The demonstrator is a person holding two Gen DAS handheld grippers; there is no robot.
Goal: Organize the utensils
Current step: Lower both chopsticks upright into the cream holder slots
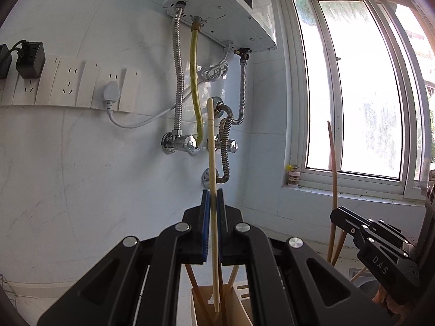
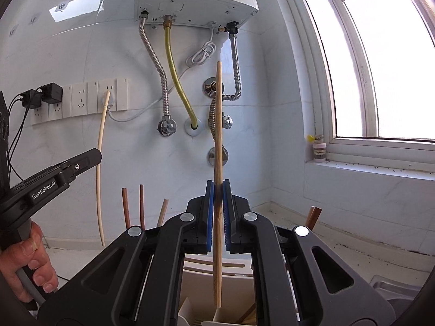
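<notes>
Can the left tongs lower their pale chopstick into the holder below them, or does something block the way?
Probably yes. The left tongs grip the pale chopstick upright, and its lower tip already hangs inside the open top of the beige holder. The brown chopsticks lean to the sides, so the middle looks free.

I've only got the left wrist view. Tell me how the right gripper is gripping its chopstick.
Observer: The right gripper is shut on the tan chopstick, which stands upright with more of it above the pads than below.
Operator: Give me its lower tip.
Observer: The tip hangs right over the white holder and does not seem to be down in it yet.
Operator: Now show me my own side from outside.
Observer: A hand is wrapped around the handle of the left gripper.
</notes>
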